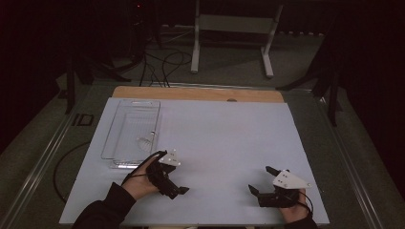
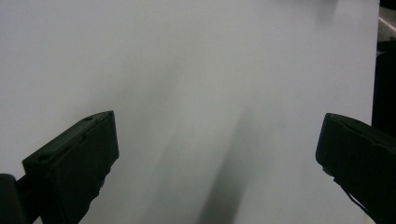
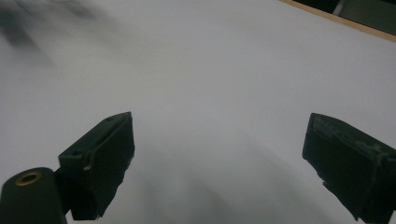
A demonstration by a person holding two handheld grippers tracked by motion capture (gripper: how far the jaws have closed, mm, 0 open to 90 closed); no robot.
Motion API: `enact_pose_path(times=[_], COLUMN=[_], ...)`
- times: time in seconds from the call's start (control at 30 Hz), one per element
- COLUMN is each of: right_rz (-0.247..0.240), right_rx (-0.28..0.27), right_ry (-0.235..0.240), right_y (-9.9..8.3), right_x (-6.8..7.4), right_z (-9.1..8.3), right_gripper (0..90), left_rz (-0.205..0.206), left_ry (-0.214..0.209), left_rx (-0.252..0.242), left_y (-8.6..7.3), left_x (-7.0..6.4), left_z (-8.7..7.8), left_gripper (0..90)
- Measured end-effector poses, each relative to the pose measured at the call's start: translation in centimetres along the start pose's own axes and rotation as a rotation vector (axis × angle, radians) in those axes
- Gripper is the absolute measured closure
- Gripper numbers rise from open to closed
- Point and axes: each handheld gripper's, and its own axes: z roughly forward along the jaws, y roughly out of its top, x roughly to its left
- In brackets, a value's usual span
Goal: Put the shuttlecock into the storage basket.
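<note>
Two grippers, both empty, low over the white table top (image 1: 229, 138). Going left to right: far left sits a clear plastic tray (image 1: 131, 133) with thin walls and what looks like a wire grid in the floor, lying flat near the table's left edge. Something small and pale (image 1: 148, 140) rests in its near right part; I can't tell what it is.

My left gripper (image 1: 177, 190) is just past the tray's near end, not touching it, jaws spread wide with nothing between them. In the left gripper view I see bare white surface between the two black jaws.

My right gripper (image 1: 261, 180) is well apart from the tray, near the right front of the table, jaws also wide open and holding nothing; the right gripper view looks across blank table toward the wooden strip (image 3: 341, 19) at the far edge.

Handling guess: tray looks light, stiff but thin, probably brittle and slippery, and hard to see edges on. I'd pinch the near short rim or a long side wall, squeeze gently, keep it level so the small piece doesn't slide.
</note>
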Motion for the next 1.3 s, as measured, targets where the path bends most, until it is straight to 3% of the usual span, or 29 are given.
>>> enact_pose_path(times=[0.47, 0.83, 0.97, 1.3], right_rz=[0.000, -0.001, 0.000, 0.004], right_rx=[0.004, 0.009, 0.007, 0.009], right_ry=[0.005, 0.009, 0.010, 0.015], right_y=[0.0, 0.0, -0.1, -0.1], right_x=[0.0, 0.0, 0.0, 0.0], right_z=[0.1, 0.1, 0.1, 0.1], right_gripper=[9.1, 9.1, 9.1, 9.1], left_rz=[-0.010, -0.014, -0.023, -0.069], left_ry=[-0.018, -0.016, -0.007, 0.060], left_rx=[-0.063, -0.075, -0.083, -0.096], left_y=[-2.9, -5.2, -5.8, -6.9], left_x=[-0.6, -0.9, -1.0, -1.0], left_z=[-0.7, -1.0, -1.1, -1.6], left_gripper=[0.3, 0.3, 0.3, 0.3])
